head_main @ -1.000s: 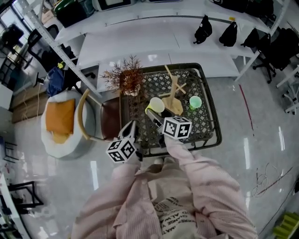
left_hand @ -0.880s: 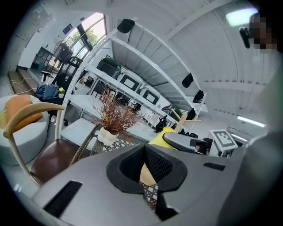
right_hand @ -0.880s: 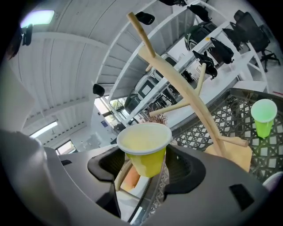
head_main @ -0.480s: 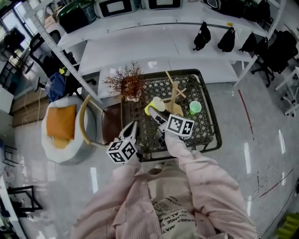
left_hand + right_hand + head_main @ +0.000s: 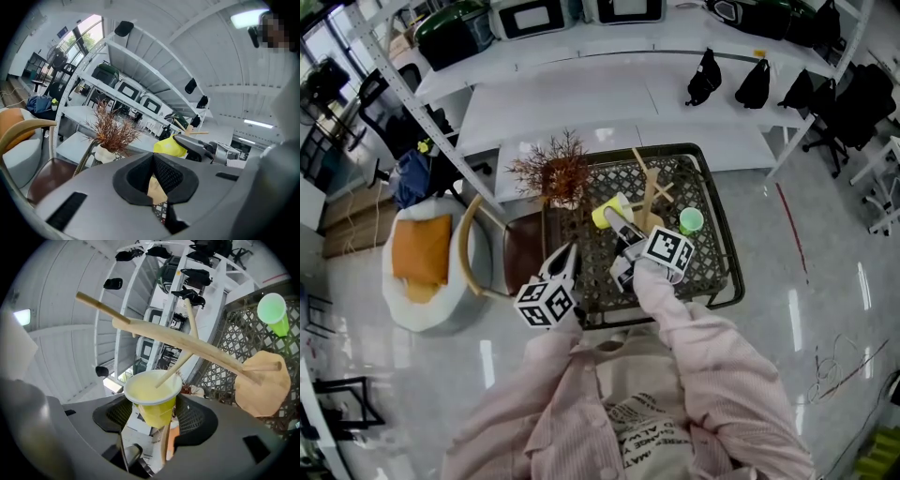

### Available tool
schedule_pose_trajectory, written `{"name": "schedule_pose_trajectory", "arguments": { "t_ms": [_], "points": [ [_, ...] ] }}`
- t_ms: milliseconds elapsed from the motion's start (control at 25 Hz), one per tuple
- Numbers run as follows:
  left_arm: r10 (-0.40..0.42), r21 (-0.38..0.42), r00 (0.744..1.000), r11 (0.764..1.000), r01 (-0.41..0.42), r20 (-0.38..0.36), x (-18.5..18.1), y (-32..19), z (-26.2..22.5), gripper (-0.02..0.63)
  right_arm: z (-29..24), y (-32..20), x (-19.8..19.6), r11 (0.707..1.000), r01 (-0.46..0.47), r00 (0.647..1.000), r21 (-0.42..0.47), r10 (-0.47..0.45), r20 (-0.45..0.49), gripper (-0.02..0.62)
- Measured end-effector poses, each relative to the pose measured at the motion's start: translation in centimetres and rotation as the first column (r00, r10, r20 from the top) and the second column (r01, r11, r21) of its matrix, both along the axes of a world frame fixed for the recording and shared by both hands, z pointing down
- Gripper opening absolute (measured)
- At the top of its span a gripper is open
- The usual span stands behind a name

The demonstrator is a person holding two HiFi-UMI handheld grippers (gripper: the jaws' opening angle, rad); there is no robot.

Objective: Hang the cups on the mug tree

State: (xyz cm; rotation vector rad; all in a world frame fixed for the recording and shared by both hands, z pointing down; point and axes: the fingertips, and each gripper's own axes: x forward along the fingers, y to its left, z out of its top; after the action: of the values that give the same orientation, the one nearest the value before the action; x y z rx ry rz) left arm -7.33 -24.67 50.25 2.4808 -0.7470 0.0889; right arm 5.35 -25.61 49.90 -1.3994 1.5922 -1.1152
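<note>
Releasing too soon is the main risk. The right tool [image 5: 154, 427] pinches the yellow cup [image 5: 153, 401] by its lower wall and holds it in the air. A peg tip of the wooden mug tree [image 5: 197, 350] seems only just inside its mouth, so the cup could slide back off. Pushing hard might tip the tree on the mesh bench [image 5: 253, 333]. The cup looks thin, light and easily crushed. The green cup [image 5: 273, 311] sits beyond the tree. The left tool [image 5: 154, 180] is closed and empty.
</note>
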Motion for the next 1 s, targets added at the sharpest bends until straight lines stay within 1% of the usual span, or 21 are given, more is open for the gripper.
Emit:
{"name": "schedule_pose_trajectory", "arguments": {
  "t_ms": [320,520,760,880,1000],
  "points": [
    [0.04,0.023,0.999,0.999,-0.04,0.006,1.0,0.4,-0.5,-0.002,0.3,0.3,0.9,0.999,-0.031,0.99,0.007,0.03,0.139,0.282],
    [0.047,0.031,0.999,0.998,-0.047,0.007,1.1,0.3,-0.6,-0.002,0.9,0.5,1.5,0.998,-0.062,0.963,0.011,0.057,0.263,0.282],
    [0.045,0.037,0.999,0.998,-0.045,0.006,1.6,0.2,-1.0,-0.002,1.2,0.5,2.2,0.997,-0.081,0.937,0.021,0.068,0.343,0.282],
    [0.046,0.04,0.999,0.998,-0.046,0.008,2.0,0.2,-1.1,-0.002,1.3,0.5,2.5,0.996,-0.085,0.91,0.028,0.066,0.409,0.282],
    [0.044,0.04,0.999,0.998,-0.045,0.01,2.4,0.3,-1.3,-0.002,1.5,0.4,2.8,0.994,-0.102,0.861,0.032,0.072,0.504,0.282]
  ]
}}
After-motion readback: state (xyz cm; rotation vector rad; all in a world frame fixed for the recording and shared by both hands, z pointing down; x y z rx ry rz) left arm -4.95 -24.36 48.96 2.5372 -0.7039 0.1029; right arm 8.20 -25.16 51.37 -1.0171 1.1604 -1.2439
